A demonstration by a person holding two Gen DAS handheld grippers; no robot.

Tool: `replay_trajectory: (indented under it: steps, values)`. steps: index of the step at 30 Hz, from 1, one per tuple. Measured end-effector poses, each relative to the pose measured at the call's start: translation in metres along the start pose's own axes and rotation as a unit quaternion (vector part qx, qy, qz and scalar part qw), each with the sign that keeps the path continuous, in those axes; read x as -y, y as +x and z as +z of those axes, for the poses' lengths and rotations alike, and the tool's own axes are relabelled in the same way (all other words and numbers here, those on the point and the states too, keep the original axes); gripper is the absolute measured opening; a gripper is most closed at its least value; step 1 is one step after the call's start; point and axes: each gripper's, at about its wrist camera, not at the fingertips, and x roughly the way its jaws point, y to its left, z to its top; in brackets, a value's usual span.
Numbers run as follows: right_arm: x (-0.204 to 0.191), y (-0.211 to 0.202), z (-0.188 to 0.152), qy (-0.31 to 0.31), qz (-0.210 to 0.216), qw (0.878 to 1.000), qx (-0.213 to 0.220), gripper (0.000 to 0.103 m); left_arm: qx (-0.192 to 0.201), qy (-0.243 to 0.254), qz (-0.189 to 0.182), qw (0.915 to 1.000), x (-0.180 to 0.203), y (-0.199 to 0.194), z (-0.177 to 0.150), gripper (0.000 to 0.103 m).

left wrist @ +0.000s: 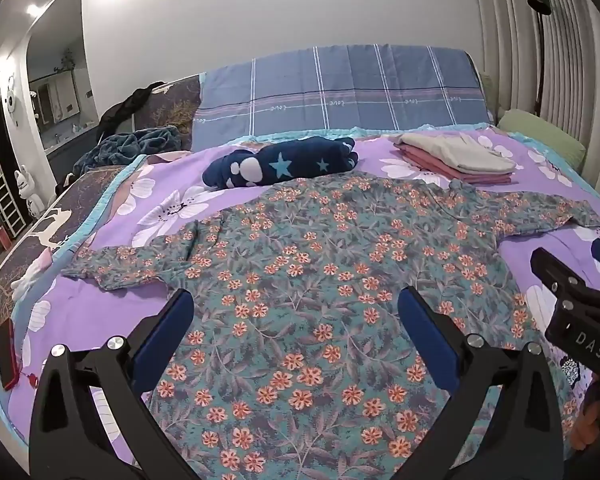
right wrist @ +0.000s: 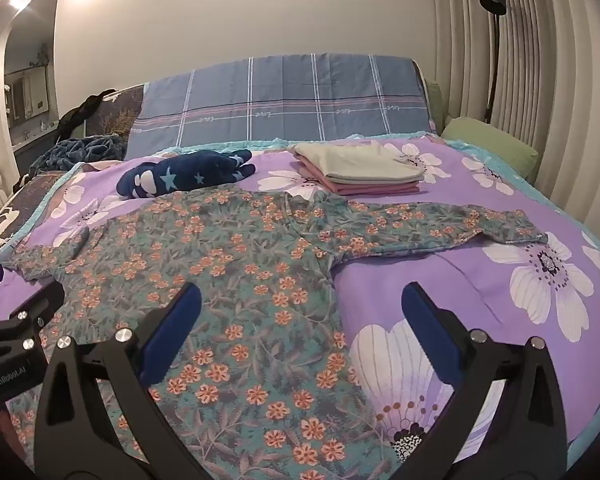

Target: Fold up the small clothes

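A teal long-sleeved shirt with orange flowers (left wrist: 320, 280) lies spread flat on the purple bedspread (left wrist: 148, 200), sleeves out to both sides. It also shows in the right wrist view (right wrist: 220, 280). My left gripper (left wrist: 296, 304) is open and empty, hovering over the shirt's lower body. My right gripper (right wrist: 300, 300) is open and empty, over the shirt's right hem edge and the bedspread (right wrist: 460, 288). The right gripper's body shows at the right edge of the left wrist view (left wrist: 572, 304).
A folded stack of beige and pink clothes (left wrist: 456, 156) and a rolled navy star-print garment (left wrist: 280, 162) lie behind the shirt. A blue plaid pillow (left wrist: 332, 92) stands at the headboard. A red phone (left wrist: 7, 352) lies at the bed's left edge. A green cushion (right wrist: 488, 144) is far right.
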Motion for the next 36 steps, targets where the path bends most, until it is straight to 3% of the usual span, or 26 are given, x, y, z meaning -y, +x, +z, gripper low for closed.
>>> replay_trajectory:
  steps: [36]
  values:
    - [0.007, -0.001, 0.006, 0.016, -0.022, 1.0, 0.003, 0.101, 0.008, 0.004, -0.032, 0.9994, 0.003, 0.006, -0.007, 0.102]
